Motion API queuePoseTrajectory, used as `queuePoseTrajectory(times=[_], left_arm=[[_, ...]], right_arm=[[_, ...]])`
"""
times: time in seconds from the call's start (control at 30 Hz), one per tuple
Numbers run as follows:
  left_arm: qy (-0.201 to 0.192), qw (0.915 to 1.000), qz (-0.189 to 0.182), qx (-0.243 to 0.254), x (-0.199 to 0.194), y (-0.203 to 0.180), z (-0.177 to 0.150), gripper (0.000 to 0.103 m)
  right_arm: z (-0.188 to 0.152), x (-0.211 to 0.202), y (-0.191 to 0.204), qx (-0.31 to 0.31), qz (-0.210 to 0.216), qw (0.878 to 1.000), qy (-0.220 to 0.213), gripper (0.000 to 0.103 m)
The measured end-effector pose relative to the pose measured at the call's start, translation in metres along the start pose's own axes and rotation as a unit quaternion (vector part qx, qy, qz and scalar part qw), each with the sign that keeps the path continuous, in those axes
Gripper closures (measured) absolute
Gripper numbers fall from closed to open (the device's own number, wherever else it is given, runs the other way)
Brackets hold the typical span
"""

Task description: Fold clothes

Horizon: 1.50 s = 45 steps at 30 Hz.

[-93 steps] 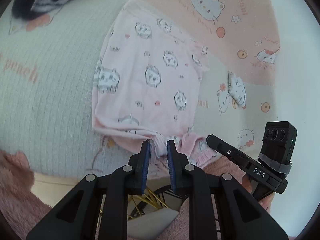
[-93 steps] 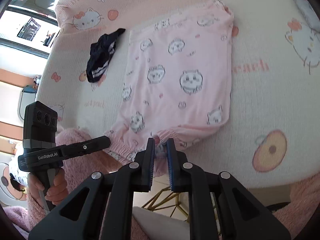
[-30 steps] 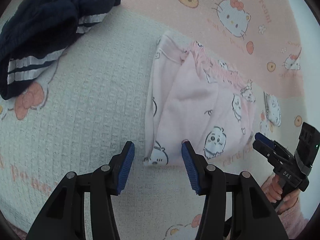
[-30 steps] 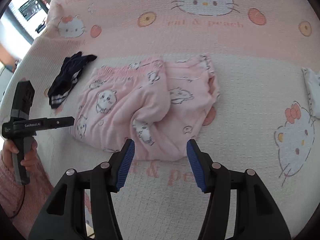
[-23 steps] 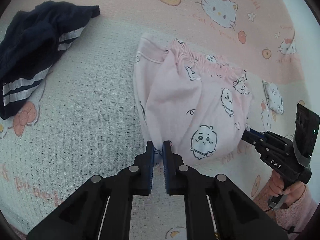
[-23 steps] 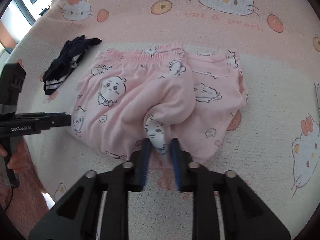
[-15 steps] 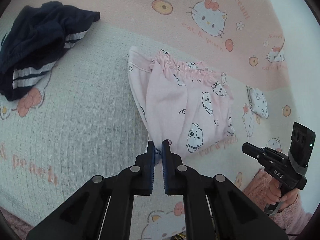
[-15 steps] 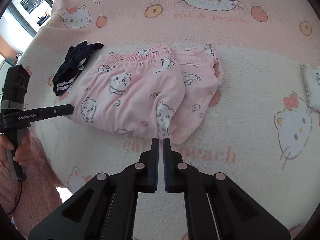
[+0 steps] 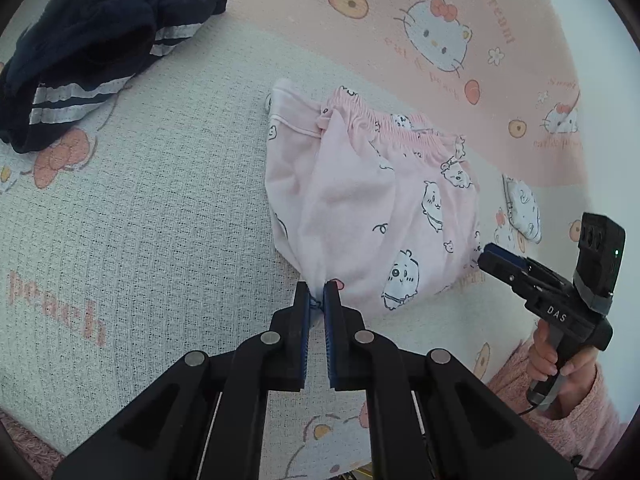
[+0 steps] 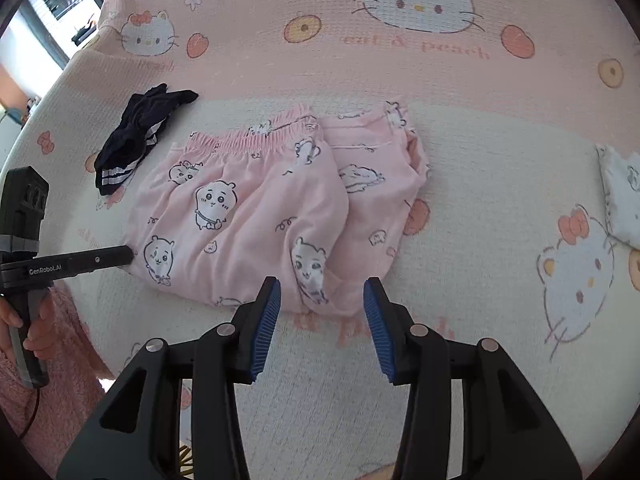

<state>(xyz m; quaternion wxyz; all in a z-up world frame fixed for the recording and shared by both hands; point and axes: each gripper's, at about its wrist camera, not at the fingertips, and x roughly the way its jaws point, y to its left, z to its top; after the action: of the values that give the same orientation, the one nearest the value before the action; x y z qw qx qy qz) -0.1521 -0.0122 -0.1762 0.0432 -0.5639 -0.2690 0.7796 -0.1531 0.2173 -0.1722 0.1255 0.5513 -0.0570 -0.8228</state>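
Between the left tool's [image 9: 316,298] blue pads, pinched tight: one corner of the folded pink cotton pyjama trousers printed with cartoon animals [image 9: 372,216], lying on the pink-and-white cartoon-cat bedspread [image 9: 140,216]. Just short of the trousers' near hem, right tool [image 10: 322,304], jaws just opened, nothing gripped. Beyond and left, crumpled navy white-striped garment [image 9: 80,52].
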Motion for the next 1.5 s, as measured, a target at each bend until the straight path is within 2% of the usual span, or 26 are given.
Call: queuePoseTrajectory(times=[0.03, 0.17, 0.2, 0.27, 0.37, 0.47, 0.57, 0.7, 0.77, 0.8, 0.83, 0.87, 0.9, 0.93, 1.0, 1.07, 1.13, 1.2, 1.27, 1.33, 1.37, 1.43, 1.47, 1.5], left_arm=[[0.005, 1.0000, 0.001, -0.001, 0.004, 0.002, 0.000, 0.096], [0.012, 0.9999, -0.009, -0.004, 0.014, 0.007, 0.007, 0.096], [0.011, 0.9999, -0.012, -0.003, 0.014, 0.007, 0.008, 0.096], [0.008, 0.9998, -0.020, 0.001, 0.012, 0.007, 0.009, 0.096], [-0.001, 0.9996, -0.027, -0.007, 0.005, 0.013, 0.008, 0.096], [-0.007, 0.9993, -0.035, -0.012, -0.004, 0.012, 0.003, 0.097], [-0.004, 0.9994, -0.034, 0.002, -0.018, 0.008, -0.012, 0.097], [0.032, 0.9991, -0.011, 0.027, -0.021, 0.004, -0.038, 0.097], [0.055, 0.9973, 0.031, 0.038, -0.017, 0.004, -0.047, 0.096], [0.070, 0.9946, 0.064, 0.041, -0.014, 0.005, -0.050, 0.095], [0.082, 0.9925, 0.082, 0.037, -0.013, 0.007, -0.051, 0.095], [0.082, 0.9926, 0.086, 0.027, -0.017, 0.008, -0.051, 0.095], [0.068, 0.9930, 0.094, 0.021, -0.025, 0.007, -0.048, 0.094], [0.047, 0.9929, 0.105, 0.031, -0.034, 0.001, -0.045, 0.095], [0.008, 0.9919, 0.104, 0.073, -0.046, -0.021, -0.037, 0.095], [-0.009, 0.9905, 0.070, 0.118, -0.047, -0.048, -0.029, 0.094], [-0.008, 0.9852, 0.053, 0.163, -0.032, -0.075, -0.022, 0.093], [0.007, 0.9749, 0.072, 0.210, -0.006, -0.100, -0.024, 0.093], [0.026, 0.9659, 0.091, 0.241, 0.016, -0.114, -0.026, 0.093], [0.035, 0.9623, 0.087, 0.255, 0.026, -0.120, -0.030, 0.093], [0.041, 0.9605, 0.092, 0.259, 0.032, -0.121, -0.032, 0.093], [0.052, 0.9566, 0.119, 0.261, 0.042, -0.119, -0.035, 0.093], [0.059, 0.9579, 0.124, 0.253, 0.046, -0.115, -0.035, 0.094], [0.058, 0.9637, 0.111, 0.236, 0.047, -0.108, -0.033, 0.093]], right_arm=[[0.002, 0.010, 0.000, -0.008, 0.004, 1.000, 0.009, 0.058], [0.006, 0.048, 0.000, -0.041, 0.007, 0.998, 0.049, 0.070], [0.006, 0.047, -0.001, -0.047, 0.007, 0.998, 0.051, 0.073], [0.002, 0.042, -0.002, -0.042, 0.018, 0.997, 0.059, 0.090], [-0.013, 0.030, 0.000, -0.044, 0.039, 0.996, 0.064, 0.092], [-0.036, 0.013, 0.013, -0.052, 0.057, 0.995, 0.064, 0.093], [-0.057, -0.008, 0.026, -0.049, 0.070, 0.994, 0.065, 0.093], [-0.080, -0.024, 0.024, -0.012, 0.071, 0.995, 0.074, 0.092], [-0.091, -0.022, 0.018, 0.013, 0.062, 0.994, 0.090, 0.087], [-0.098, -0.019, 0.015, 0.022, 0.052, 0.993, 0.106, 0.086], [-0.106, -0.015, 0.012, 0.028, 0.039, 0.991, 0.129, 0.084], [-0.116, -0.013, 0.008, 0.031, 0.019, 0.989, 0.147, 0.076], [-0.126, -0.014, 0.003, 0.031, -0.005, 0.986, 0.162, 0.073], [-0.133, -0.016, 0.000, 0.034, -0.026, 0.985, 0.167, 0.074], [-0.134, -0.028, -0.007, 0.060, -0.039, 0.988, 0.138, 0.074], [-0.126, -0.043, -0.010, 0.086, -0.046, 0.991, 0.086, 0.074], [-0.113, -0.050, -0.011, 0.099, -0.055, 0.993, 0.041, 0.073], [-0.101, -0.045, -0.011, 0.104, -0.064, 0.992, 0.018, 0.073], [-0.092, -0.028, -0.013, 0.100, -0.073, 0.992, 0.031, 0.073], [-0.086, -0.011, -0.013, 0.088, -0.070, 0.992, 0.057, 0.073], [-0.087, -0.003, -0.007, 0.071, -0.060, 0.993, 0.075, 0.072], [-0.094, 0.003, 0.013, 0.005, -0.075, 0.993, 0.093, 0.070], [-0.100, 0.005, 0.022, -0.034, -0.092, 0.990, 0.101, 0.070], [-0.105, 0.004, 0.027, -0.059, -0.101, 0.988, 0.104, 0.070]])
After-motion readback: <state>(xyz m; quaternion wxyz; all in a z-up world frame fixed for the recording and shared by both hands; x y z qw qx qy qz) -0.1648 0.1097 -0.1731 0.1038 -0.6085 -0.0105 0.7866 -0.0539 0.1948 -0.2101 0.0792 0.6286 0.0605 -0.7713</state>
